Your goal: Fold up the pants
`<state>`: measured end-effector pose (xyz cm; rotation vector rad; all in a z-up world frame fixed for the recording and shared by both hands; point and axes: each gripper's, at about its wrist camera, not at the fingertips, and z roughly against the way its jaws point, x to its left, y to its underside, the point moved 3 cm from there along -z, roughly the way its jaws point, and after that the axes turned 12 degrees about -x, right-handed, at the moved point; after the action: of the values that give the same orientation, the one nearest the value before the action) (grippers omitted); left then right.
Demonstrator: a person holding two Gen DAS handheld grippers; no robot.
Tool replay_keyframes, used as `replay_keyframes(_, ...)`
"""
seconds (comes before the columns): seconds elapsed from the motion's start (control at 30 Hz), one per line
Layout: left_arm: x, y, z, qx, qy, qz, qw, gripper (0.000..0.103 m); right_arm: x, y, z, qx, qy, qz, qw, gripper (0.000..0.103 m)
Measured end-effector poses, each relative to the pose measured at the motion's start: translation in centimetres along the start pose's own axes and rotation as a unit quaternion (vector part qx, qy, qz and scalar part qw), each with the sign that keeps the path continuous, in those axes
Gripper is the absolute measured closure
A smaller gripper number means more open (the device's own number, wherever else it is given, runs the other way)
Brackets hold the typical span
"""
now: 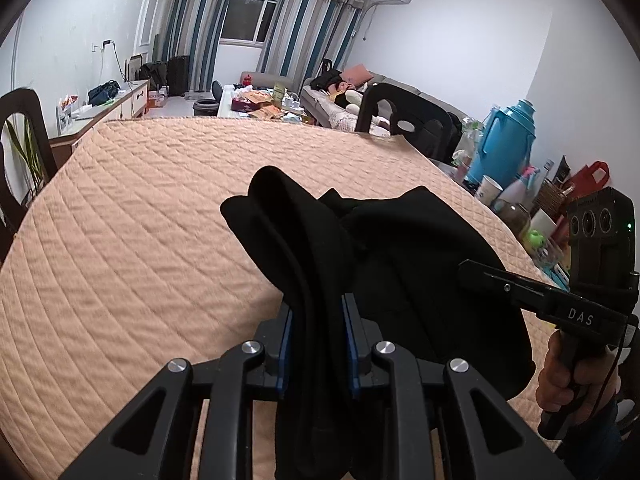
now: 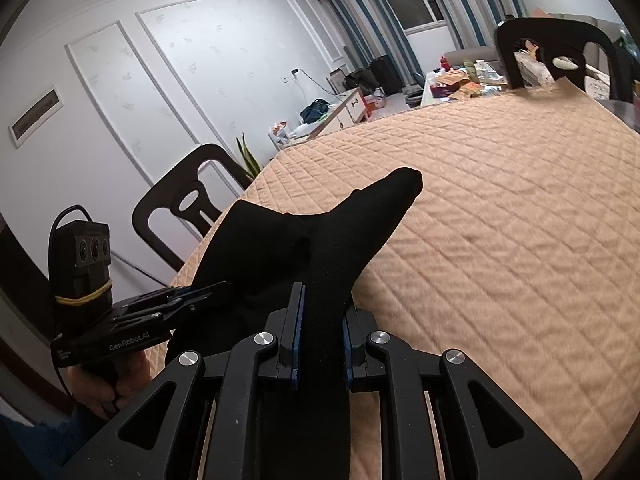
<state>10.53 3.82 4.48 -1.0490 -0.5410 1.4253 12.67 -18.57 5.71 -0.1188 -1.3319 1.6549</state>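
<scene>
The black pants [image 1: 400,264] hang bunched above the peach quilted table cover [image 1: 140,220]. My left gripper [image 1: 316,312] is shut on a thick fold of the pants. My right gripper [image 2: 322,304] is shut on another fold of the same pants [image 2: 360,220], which stick out forward past its fingers. The right gripper also shows in the left wrist view [image 1: 480,276], its tip against the cloth. The left gripper shows in the right wrist view [image 2: 208,292], its tip in the cloth. Both hold the pants near the table's near edge.
Dark chairs stand at the table's sides [image 1: 24,128] [image 1: 400,116] [image 2: 188,196]. A blue thermos [image 1: 504,140], cups and bags crowd the right side. A cluttered low table [image 1: 260,104] and a sofa [image 1: 340,96] lie beyond.
</scene>
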Motion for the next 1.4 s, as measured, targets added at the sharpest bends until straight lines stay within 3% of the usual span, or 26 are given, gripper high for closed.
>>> replay_keyframes(0.63,6.3,-4.1,-6.2,0.013,0.003,0.031,0.9994,0.079,-2.1,-4.3,-8.1,0.009,-0.013,-0.031,0.999,0.088)
replay_keyframes(0.87,8.7,-3.5,-9.5,0.033,0.016,0.058,0.9976,0.078,-5.4,-3.4,-10.5,0.018,-0.003,-0.076,0.997,0.088)
replay_keyframes(1.07,10.8,-1.6,-9.9,0.042,0.02,0.087,0.9952,0.067,-8.4,-1.3,-11.2,0.042,0.014,-0.113,0.993,0.083)
replay_keyframes(1.2,10.6,-1.4,-9.0,0.04,-0.003,0.079,0.9961,0.063,-8.0,-1.6,-10.7,0.043,0.042,-0.085,0.995,0.082)
replay_keyframes(1.3,9.6,-1.8,-6.9,0.021,-0.039,0.039,0.9982,0.064,-6.3,-2.1,-8.9,0.031,0.087,-0.022,0.996,0.082)
replay_keyframes(1.4,7.7,-2.0,-4.5,-0.001,-0.032,0.02,0.9993,0.065,-4.3,-2.0,-7.2,0.017,0.088,0.025,0.996,0.082)
